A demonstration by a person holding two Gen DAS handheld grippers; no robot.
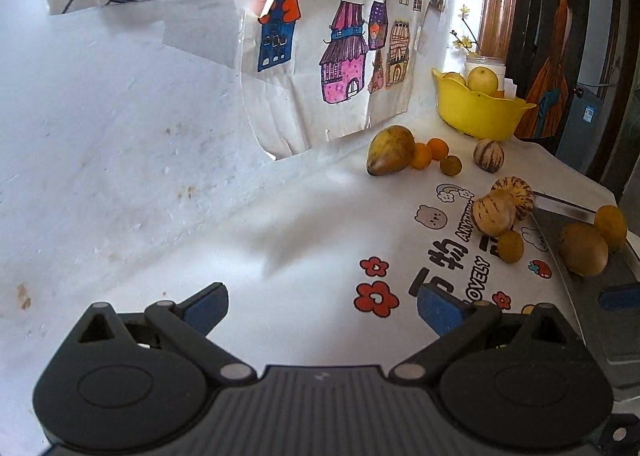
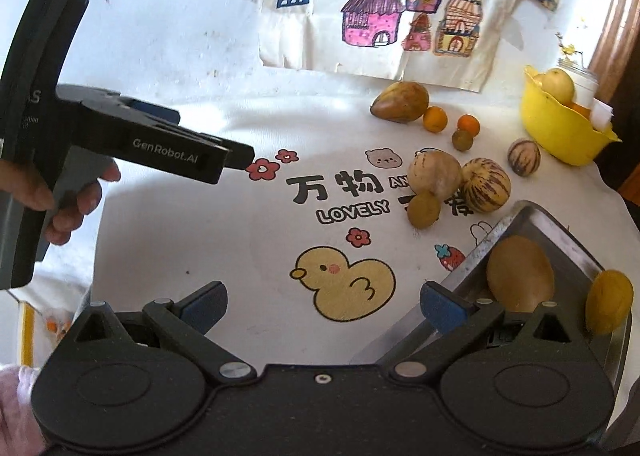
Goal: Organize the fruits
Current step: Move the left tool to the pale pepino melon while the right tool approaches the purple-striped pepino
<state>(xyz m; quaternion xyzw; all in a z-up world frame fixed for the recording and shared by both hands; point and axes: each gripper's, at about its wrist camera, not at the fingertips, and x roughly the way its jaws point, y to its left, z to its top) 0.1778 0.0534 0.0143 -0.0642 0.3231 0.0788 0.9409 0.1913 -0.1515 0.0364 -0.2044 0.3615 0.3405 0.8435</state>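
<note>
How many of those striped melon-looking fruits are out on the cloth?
3. One striped fruit lies alone near the yellow bowl; two more touch each other beside the metal tray. The bowl may hide others.

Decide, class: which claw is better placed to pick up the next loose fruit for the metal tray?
Right. The right claw hangs open beside the metal tray, near the striped fruit; the left claw faces bare cloth.

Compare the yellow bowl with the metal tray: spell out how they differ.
The yellow bowl is bright plastic-looking, deep and rounded with a wavy rim; the metal tray is grey, shallow and straight-edged. The bowl sits at the far end of the table by the wall; the tray lies near the right gripper. The bowl holds pale round fruit, the tray brownish ones. Both already contain fruit.
</note>
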